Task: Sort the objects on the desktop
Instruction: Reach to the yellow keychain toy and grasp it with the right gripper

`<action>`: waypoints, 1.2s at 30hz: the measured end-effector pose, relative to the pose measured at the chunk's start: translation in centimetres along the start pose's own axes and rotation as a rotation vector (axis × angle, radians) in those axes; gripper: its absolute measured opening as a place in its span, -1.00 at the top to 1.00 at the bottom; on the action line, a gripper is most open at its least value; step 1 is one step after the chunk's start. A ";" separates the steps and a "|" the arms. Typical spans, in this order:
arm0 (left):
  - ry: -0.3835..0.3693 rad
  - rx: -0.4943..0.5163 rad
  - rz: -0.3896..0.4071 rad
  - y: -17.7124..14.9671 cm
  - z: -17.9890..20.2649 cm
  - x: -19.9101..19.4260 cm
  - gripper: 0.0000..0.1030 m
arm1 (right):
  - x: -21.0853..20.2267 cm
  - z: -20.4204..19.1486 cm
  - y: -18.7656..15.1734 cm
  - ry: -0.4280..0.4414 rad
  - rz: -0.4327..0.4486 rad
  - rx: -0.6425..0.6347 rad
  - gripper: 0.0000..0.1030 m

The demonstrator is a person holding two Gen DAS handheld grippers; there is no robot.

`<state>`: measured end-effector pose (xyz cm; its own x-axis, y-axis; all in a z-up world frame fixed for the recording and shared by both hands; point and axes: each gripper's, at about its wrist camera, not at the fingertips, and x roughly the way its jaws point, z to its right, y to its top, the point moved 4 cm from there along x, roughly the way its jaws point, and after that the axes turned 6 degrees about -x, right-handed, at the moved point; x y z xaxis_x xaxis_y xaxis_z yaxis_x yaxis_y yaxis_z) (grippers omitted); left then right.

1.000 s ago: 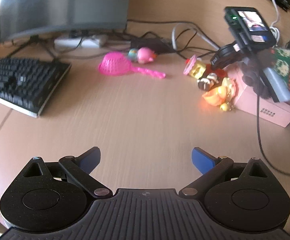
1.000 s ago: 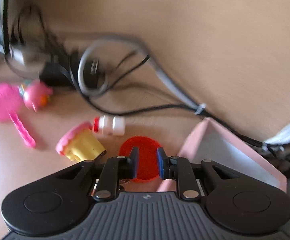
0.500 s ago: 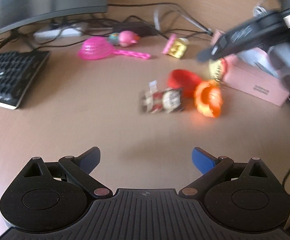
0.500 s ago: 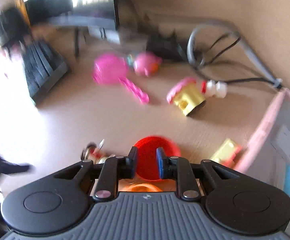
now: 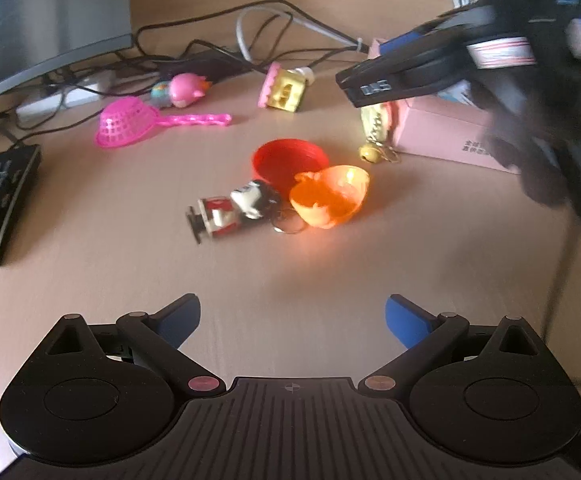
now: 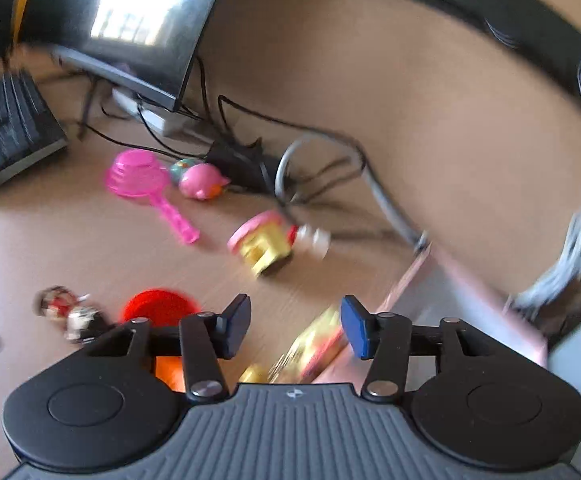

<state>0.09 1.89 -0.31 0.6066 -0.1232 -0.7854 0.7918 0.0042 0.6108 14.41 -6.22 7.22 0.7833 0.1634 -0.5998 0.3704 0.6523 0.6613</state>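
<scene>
- Left gripper [image 5: 292,316] hangs wide apart over bare desk [image 5: 330,264], holding nothing.
- Right gripper [image 6: 294,322] is opening, nothing pinched.
- Red cup [image 5: 288,159] touches orange shell [image 5: 330,194] mid-desk.

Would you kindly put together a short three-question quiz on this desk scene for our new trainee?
1. True or false: the red round plastic cup lies touching the orange translucent bowl.
2. Multiple choice: the pink plastic strainer with a long handle lies nearest to which? A) the pink cardboard box B) the pink round toy figure C) the black-and-red toy figure keychain
3. Fill in: the left gripper holds ____.

Key: 1 true; 2 B; 3 nothing, its jaws stand wide open over bare desk.
</scene>
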 end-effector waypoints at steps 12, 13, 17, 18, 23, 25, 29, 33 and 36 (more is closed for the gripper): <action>0.067 -0.106 0.002 0.0 -3.5 -1.0 -0.97 | 3.6 -1.2 -0.6 0.028 -0.135 -0.026 0.43; 0.066 -0.103 0.003 0.1 -3.5 -0.9 -0.97 | 2.8 -1.5 -0.9 0.055 -0.128 -0.018 0.51; 0.053 -0.066 0.002 0.3 -2.9 -0.5 -0.97 | -1.2 -3.1 -3.3 0.151 -0.120 -0.021 0.54; 0.048 -0.050 0.000 0.3 -2.6 -0.4 -0.97 | -1.9 -3.3 -4.1 0.164 -0.121 -0.022 0.54; 0.008 0.014 0.000 0.8 -0.4 0.4 -0.97 | -4.8 -1.5 -8.7 0.085 -0.167 0.000 0.54; -0.016 0.041 0.011 1.4 0.8 0.8 -0.97 | -5.6 0.2 -10.1 0.047 -0.193 0.074 0.54; -0.038 0.119 0.051 2.9 3.3 1.8 -0.97 | -8.4 2.3 -11.3 0.024 -0.161 0.201 0.35; 0.001 0.185 0.082 4.1 4.9 3.4 -0.97 | -10.2 2.9 -11.1 0.002 -0.109 0.239 0.18; 0.088 0.195 0.098 4.4 4.4 4.2 -0.97 | -10.3 2.8 -10.6 0.004 -0.084 0.239 0.18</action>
<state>5.80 -2.94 -0.43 0.6908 -0.0445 -0.7216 0.7049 -0.1809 0.6859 3.84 -16.91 7.60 0.7431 0.1190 -0.6585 0.5419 0.4702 0.6966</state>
